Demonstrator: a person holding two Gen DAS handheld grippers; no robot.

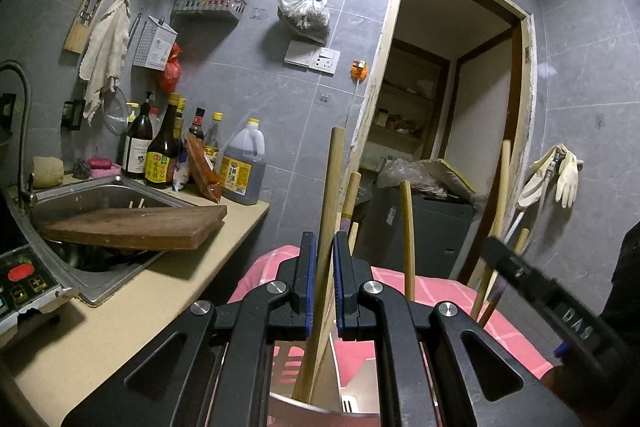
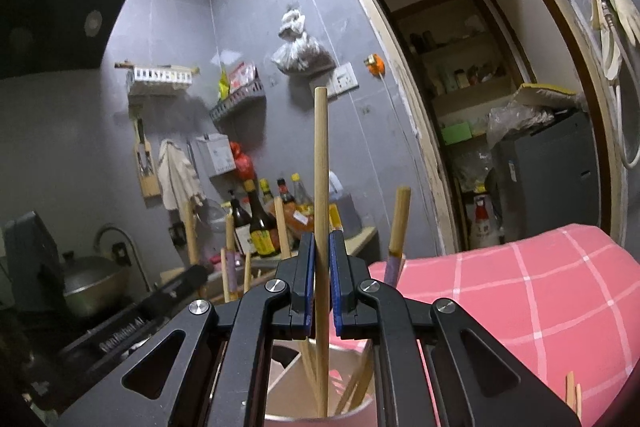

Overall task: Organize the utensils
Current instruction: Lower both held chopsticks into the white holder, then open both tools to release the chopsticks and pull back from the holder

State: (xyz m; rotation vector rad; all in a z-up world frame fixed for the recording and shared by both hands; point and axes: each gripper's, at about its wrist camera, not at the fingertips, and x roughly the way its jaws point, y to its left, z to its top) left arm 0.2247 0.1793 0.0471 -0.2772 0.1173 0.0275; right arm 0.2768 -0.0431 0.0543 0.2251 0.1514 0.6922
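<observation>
i have my left gripper (image 1: 324, 279) clamped on a wooden stick (image 1: 326, 219) standing in the pink holder (image 1: 440, 291); my right gripper (image 2: 322, 279) pinches another stick (image 2: 321, 187) upright above that holder's mouth.

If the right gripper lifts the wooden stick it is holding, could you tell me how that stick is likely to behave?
The stick looks straight and wooden, so probably stiff and light. It is smooth and round, so it might slip or swivel between the right gripper pads. It stands among others in the cup, so lifting may jostle them.
</observation>
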